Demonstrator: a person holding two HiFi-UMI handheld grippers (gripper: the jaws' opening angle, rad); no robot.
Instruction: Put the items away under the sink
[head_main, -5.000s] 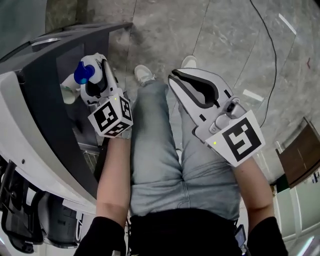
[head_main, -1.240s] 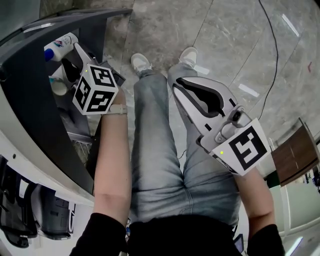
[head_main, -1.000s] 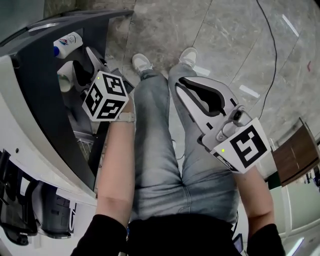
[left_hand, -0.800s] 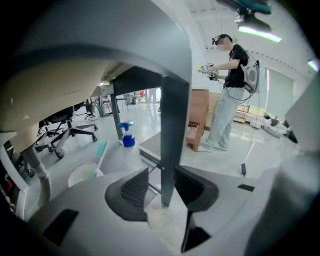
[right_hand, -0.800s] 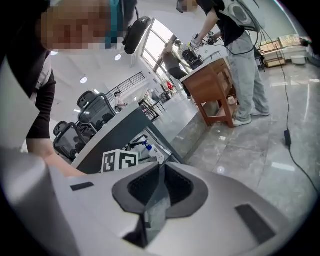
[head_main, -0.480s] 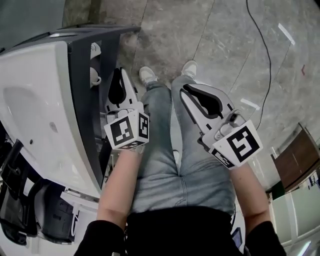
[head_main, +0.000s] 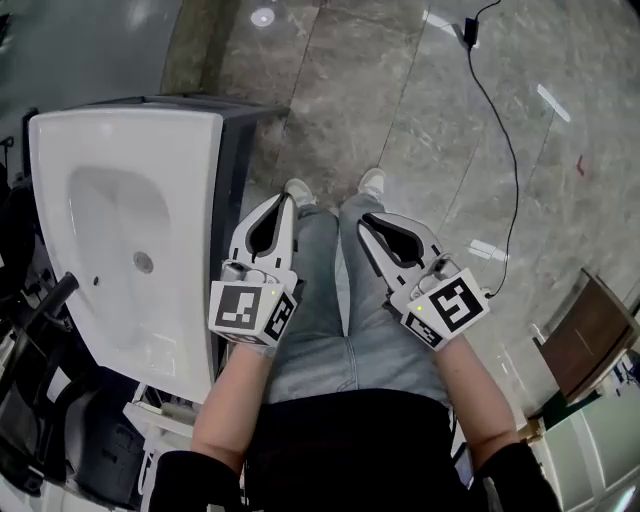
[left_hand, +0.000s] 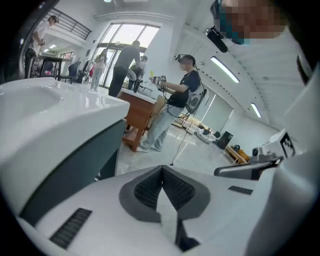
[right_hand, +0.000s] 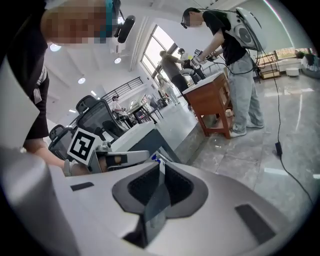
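The white sink (head_main: 190, 200) sits on its dark cabinet (head_main: 232, 170) at the left of the head view. The stored items are hidden from the head view. My left gripper (head_main: 283, 202) hangs beside the cabinet's front, above my legs. Its jaws have just been closing and now stand shut with nothing between them (left_hand: 162, 170). My right gripper (head_main: 366, 220) is alongside it, also shut and empty (right_hand: 161, 167). In the right gripper view a small blue and white bit (right_hand: 153, 158) shows just past the jaw tips, by the cabinet (right_hand: 150, 140).
A black cable (head_main: 500, 150) runs across the grey tiled floor. Office chairs (head_main: 60, 430) crowd the lower left. A wooden panel (head_main: 590, 340) lies at the right edge. Other people stand around a wooden table (left_hand: 140, 112) further off.
My left gripper has pulled out of the cabinet, risen and shut empty; the bottles it was among are out of sight. The right gripper has risen too. The sink top has come into view.
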